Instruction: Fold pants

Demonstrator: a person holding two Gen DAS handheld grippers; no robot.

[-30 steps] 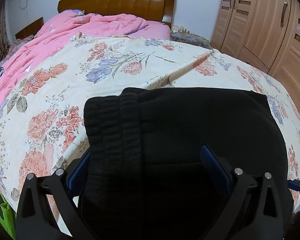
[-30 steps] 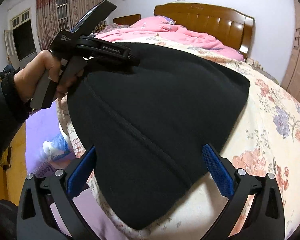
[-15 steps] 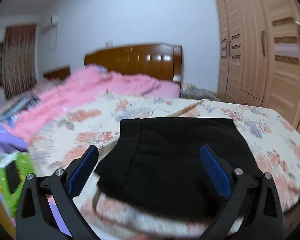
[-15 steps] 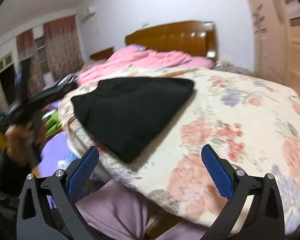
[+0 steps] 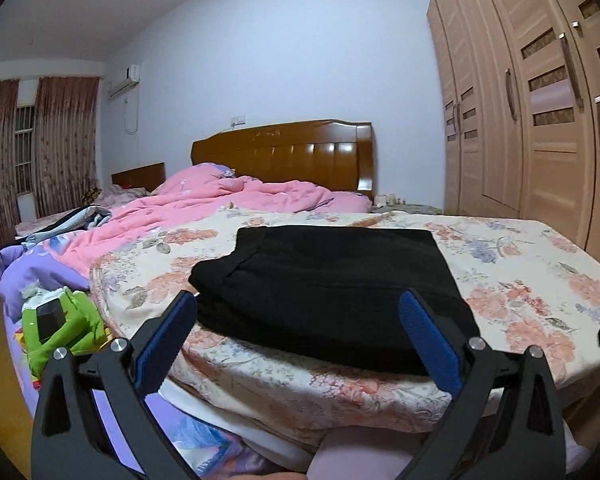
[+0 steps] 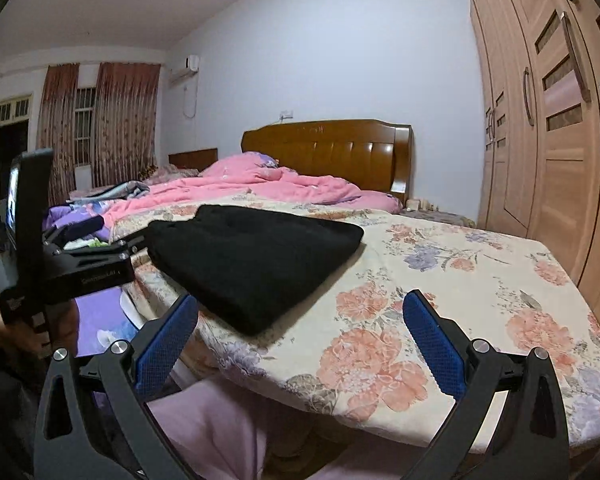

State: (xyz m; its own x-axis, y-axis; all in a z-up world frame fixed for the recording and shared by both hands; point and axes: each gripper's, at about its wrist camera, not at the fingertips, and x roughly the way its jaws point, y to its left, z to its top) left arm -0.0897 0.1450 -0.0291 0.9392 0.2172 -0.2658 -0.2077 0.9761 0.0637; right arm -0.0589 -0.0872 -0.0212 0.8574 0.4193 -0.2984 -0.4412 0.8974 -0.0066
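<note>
Both jaws stand wide and empty, left gripper (image 5: 298, 332) and right gripper (image 6: 300, 334) clear of the pants (image 5: 332, 292), which lie compactly folded toward twelve o'clock on the bed (image 5: 532, 280), seemingly finished.

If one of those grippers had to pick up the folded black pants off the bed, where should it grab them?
Probably the thick folded edge of the black pants nearest the foot of the bed, coming in low from the front. That edge hangs close to the rim of the floral bedspread, so one finger could likely slide underneath. The left gripper sits open right before it; the right gripper faces bare bedspread.
</note>
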